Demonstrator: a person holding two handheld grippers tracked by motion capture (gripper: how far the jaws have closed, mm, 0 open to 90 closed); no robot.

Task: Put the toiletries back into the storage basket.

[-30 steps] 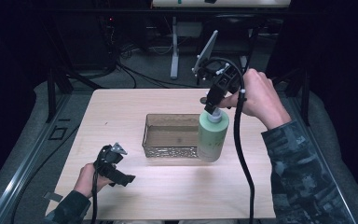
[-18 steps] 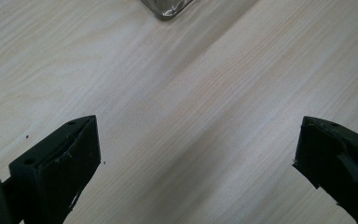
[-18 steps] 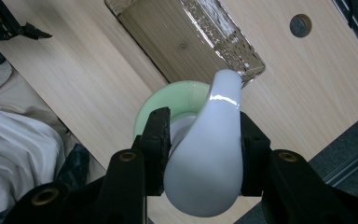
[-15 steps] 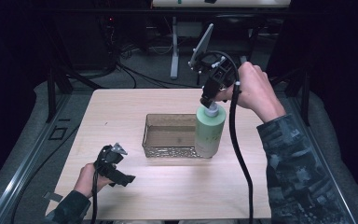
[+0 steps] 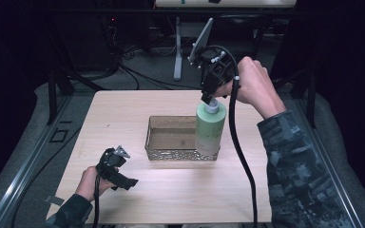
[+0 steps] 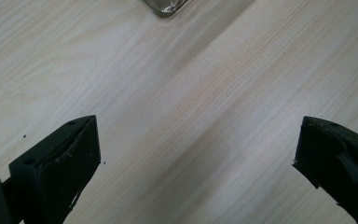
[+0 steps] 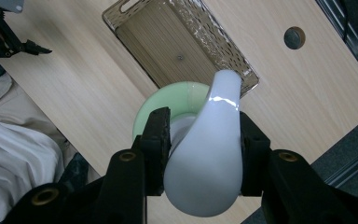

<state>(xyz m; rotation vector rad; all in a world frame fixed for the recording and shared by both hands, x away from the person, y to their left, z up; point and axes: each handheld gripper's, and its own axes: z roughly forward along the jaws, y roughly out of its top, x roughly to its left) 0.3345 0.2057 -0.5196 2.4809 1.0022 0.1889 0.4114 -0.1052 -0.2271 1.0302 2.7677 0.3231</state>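
while the right gripper (image 5: 210, 97) is clamping down from above on the white pump head (image 7: 209, 154) of a pale green bottle (image 5: 209, 128), the bottle is standing upright with its long axis vertical, its base hidden behind the right end of a clear tray (image 5: 171, 151), so whether it is resting in it or hanging just over it cannot be told. in the right gripper view the two black jaws are pressing on either side of the pump head, with the spout pointing away toward twelve o'clock over the tray's near corner. the bottle is looking smooth and cylindrical, a soft mint green with a faint printed label on its side, topped by a glossy white pump. the tray is rectangular, with textured see-through walls, and is lying at the middle of the light wooden table (image 5: 123, 109), its long side running from nine to three o'clock in the high view. the left gripper (image 5: 123, 181) is sitting in the person's left hand (image 5: 91, 183) near the table's seven o'clock edge, well apart from the tray, its jaws spread wide with nothing between them but bare wood. a black cable (image 5: 241, 156) is trailing from the right gripper toward six o'clock.
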